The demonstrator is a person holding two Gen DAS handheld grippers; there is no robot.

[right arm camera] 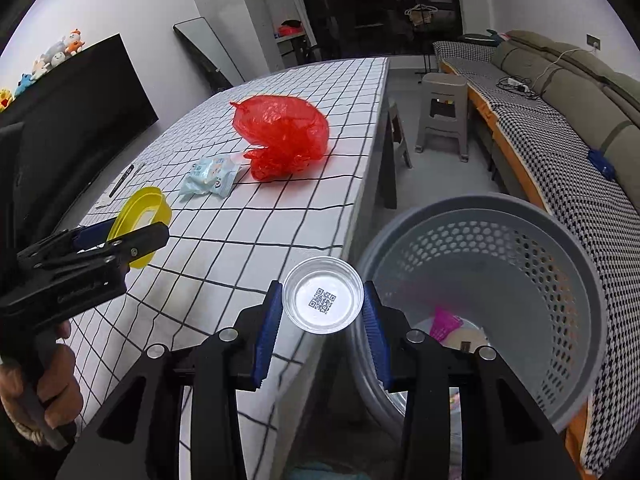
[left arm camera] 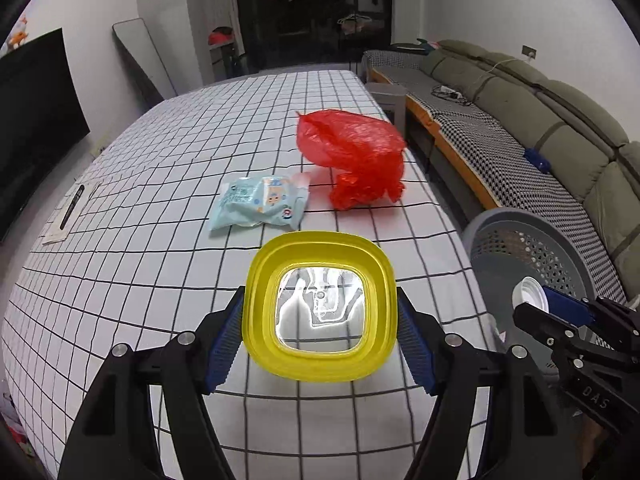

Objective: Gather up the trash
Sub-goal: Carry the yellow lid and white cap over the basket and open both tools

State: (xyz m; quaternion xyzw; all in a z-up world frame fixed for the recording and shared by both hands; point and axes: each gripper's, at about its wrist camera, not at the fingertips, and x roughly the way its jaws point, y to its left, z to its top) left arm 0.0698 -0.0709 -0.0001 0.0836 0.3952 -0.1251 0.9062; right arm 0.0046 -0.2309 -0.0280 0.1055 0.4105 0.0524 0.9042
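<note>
Bedroom-sized table with a grid-pattern cloth (left arm camera: pixel 168 184), taken as the landmark throughout. Far left on the cloth, near its edge: a dark pen (left arm camera: pixel 74 204) lying on a sheet of paper. Toward the middle of the table: a pale blue snack wrapper (left arm camera: pixel 262 206), and just beside it, to the right, a crumpled red plastic bag (left arm camera: pixel 356 158); both rest on the cloth and are not yet collected. Above the near part of the table: the left gripper (left arm camera: pixel 320 334), its fingers clamped on the two sides of a yellow square tub (left arm camera: pixel 320 306), which is lifted off the cloth. At the table's near right corner: the right gripper (right arm camera: pixel 323 320), its fingers pressed against a small clear round lid (right arm camera: pixel 323 300) with a printed code. Just off the table's right edge, on the floor: a grey perforated basket (right arm camera: pixel 560 280), already holding some scraps. To do the step well, each piece should probably be carried fully over the basket's rim before the fingers part, lid first as it is nearer, so nothing glances off the rim onto the floor.
</note>
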